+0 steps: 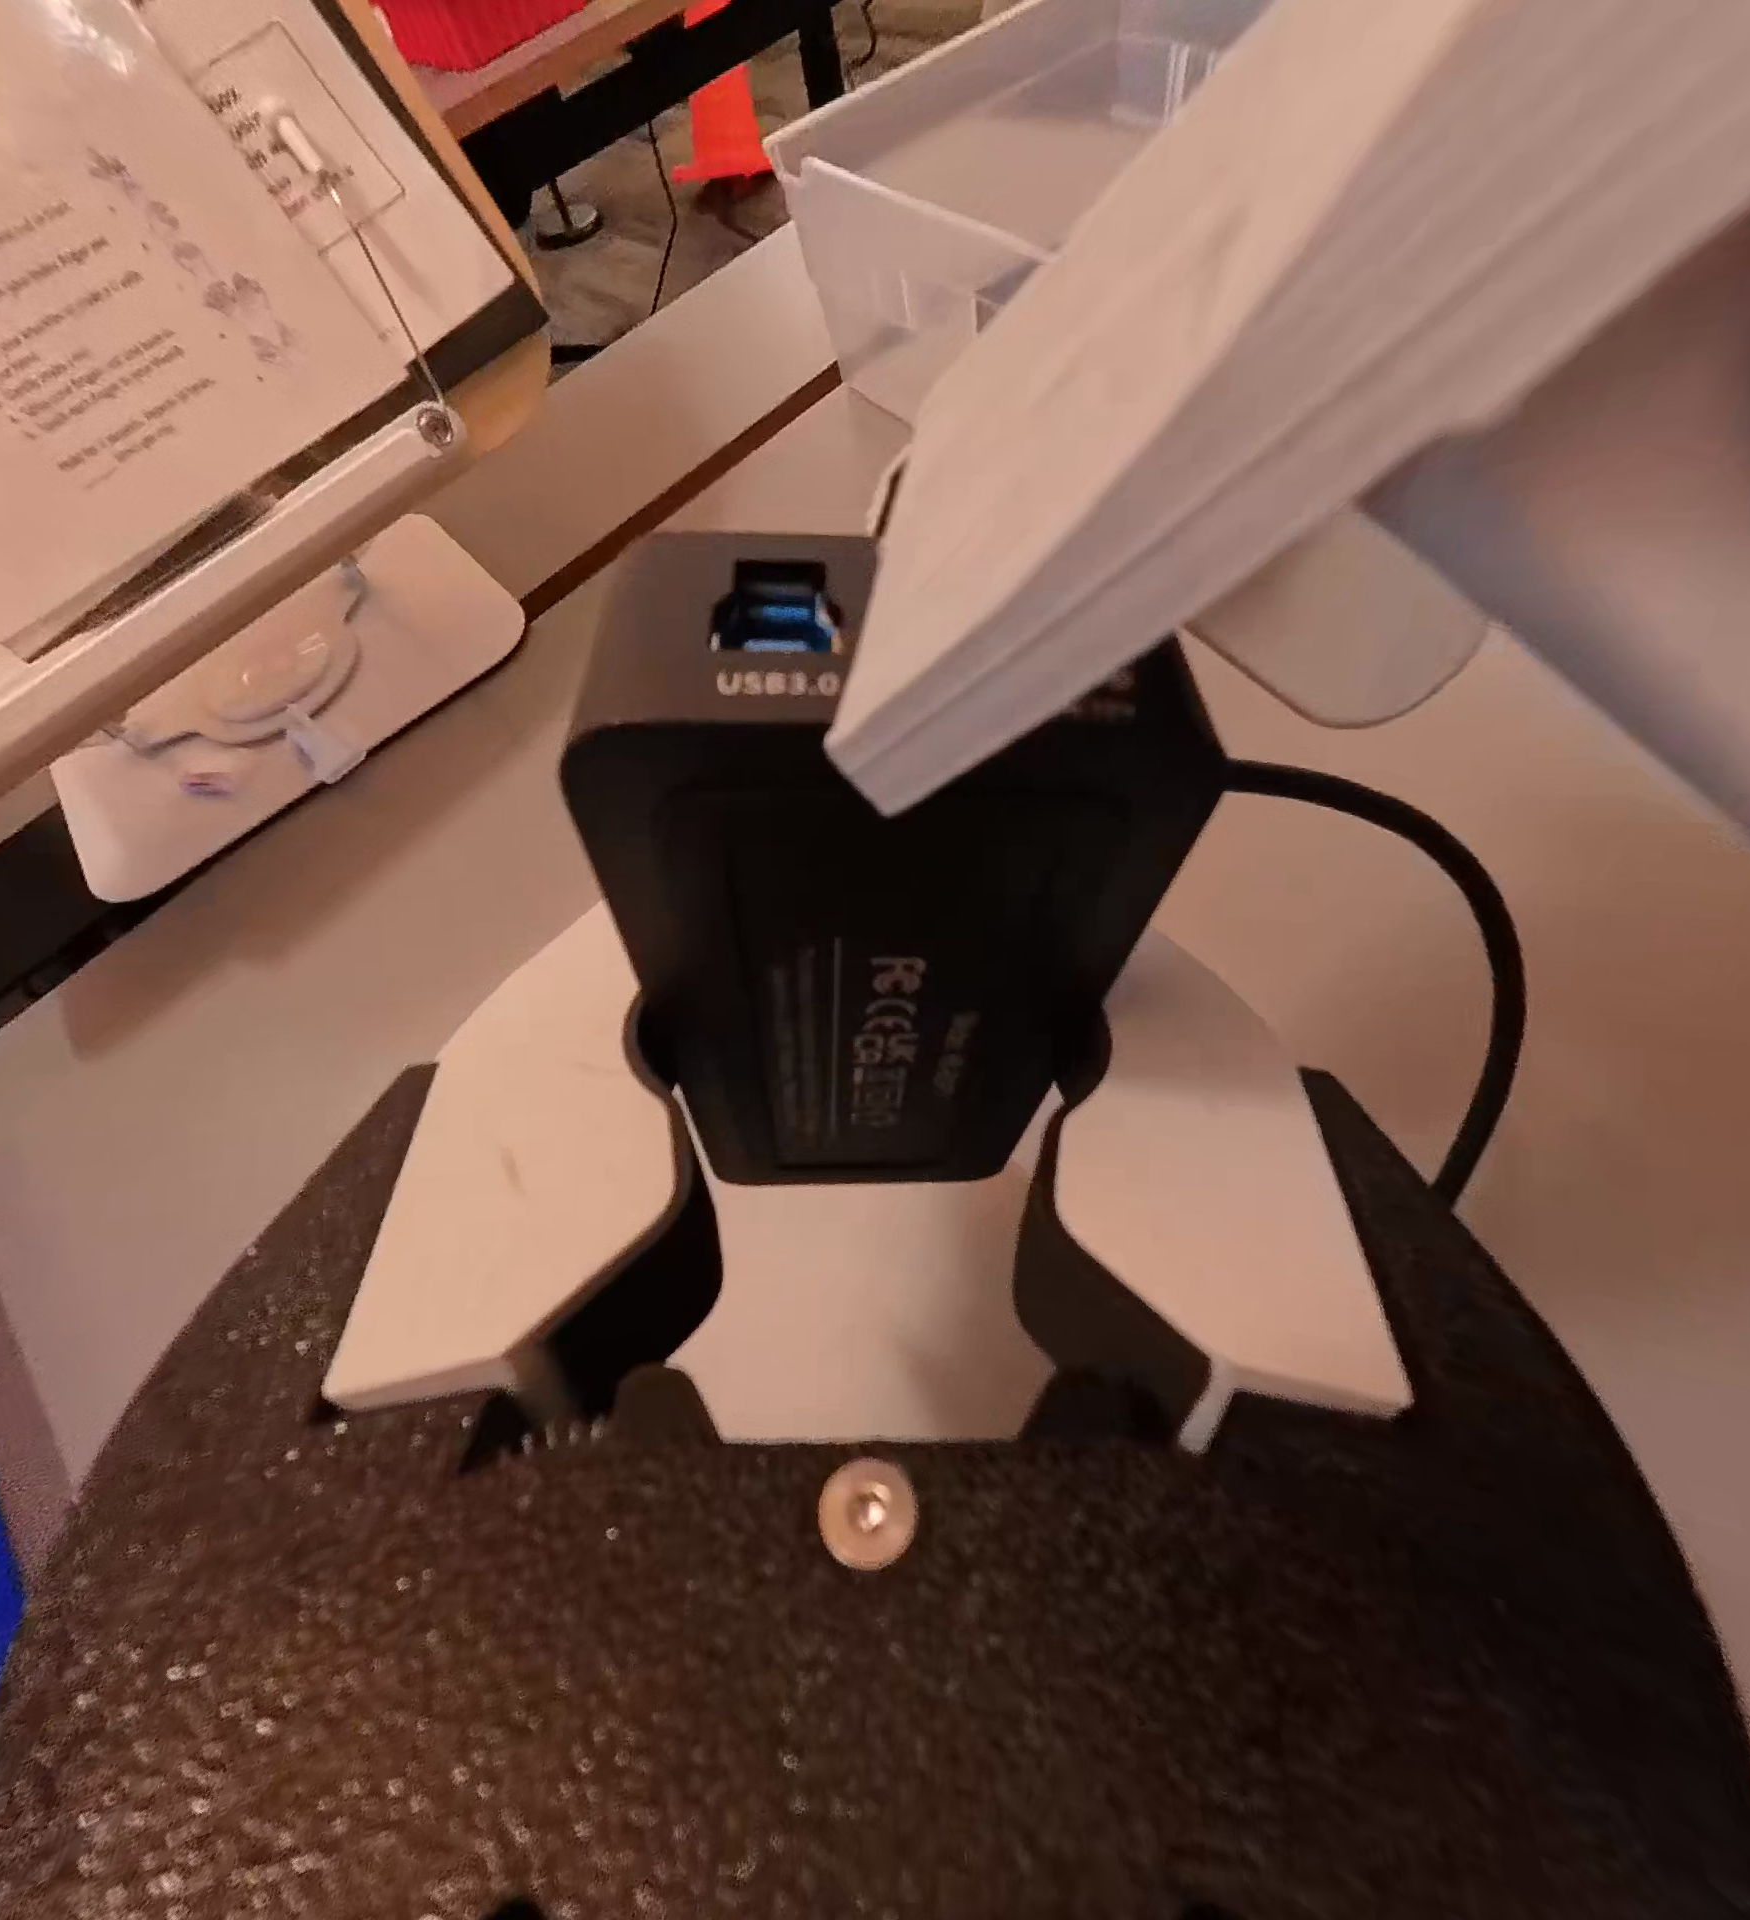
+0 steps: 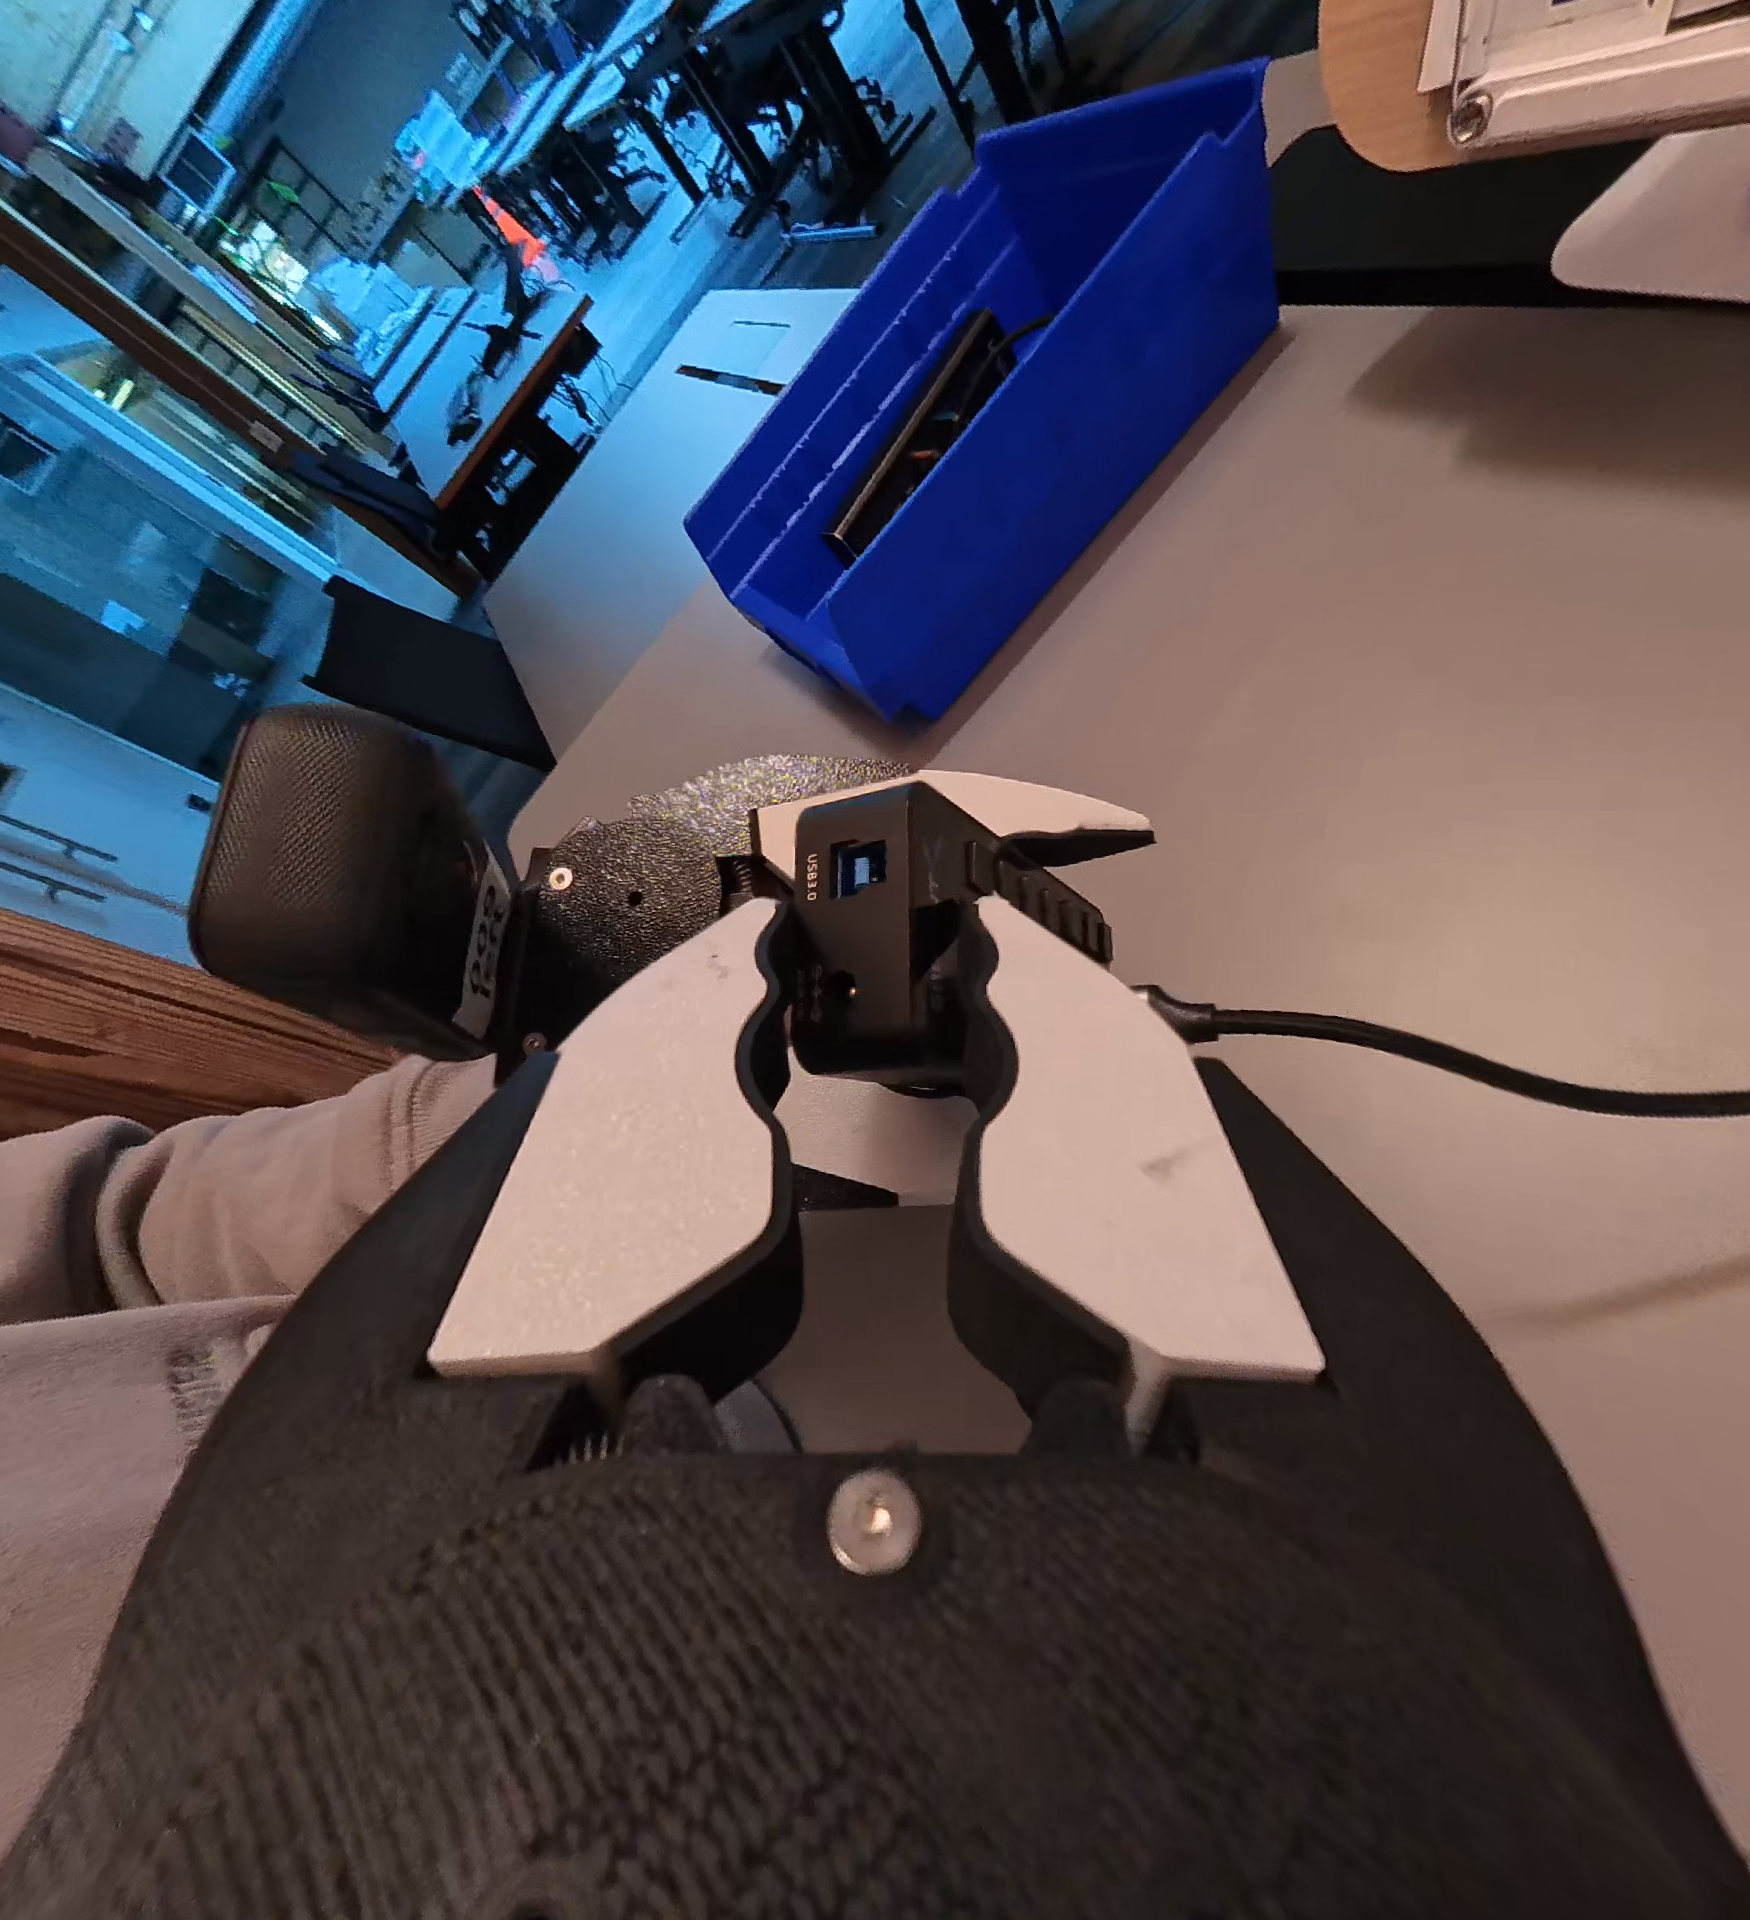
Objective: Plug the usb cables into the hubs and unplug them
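At frame centre, the left gripper (image 1: pixel 866 1081) clamps the black hub (image 1: pixel 881 914) above the worktop (image 1: pixel 227 1039); small, rigid and probably light, it is best held by its flat sides. The right gripper's (image 2: pixel 876 1023) fingers close around the hub's end, beside its cable (image 2: pixel 1473 1060).

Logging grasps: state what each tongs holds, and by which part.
Left tongs grip the black hub by its sides, near its rear end. Right tongs close on its other end; the exact contact is hidden.
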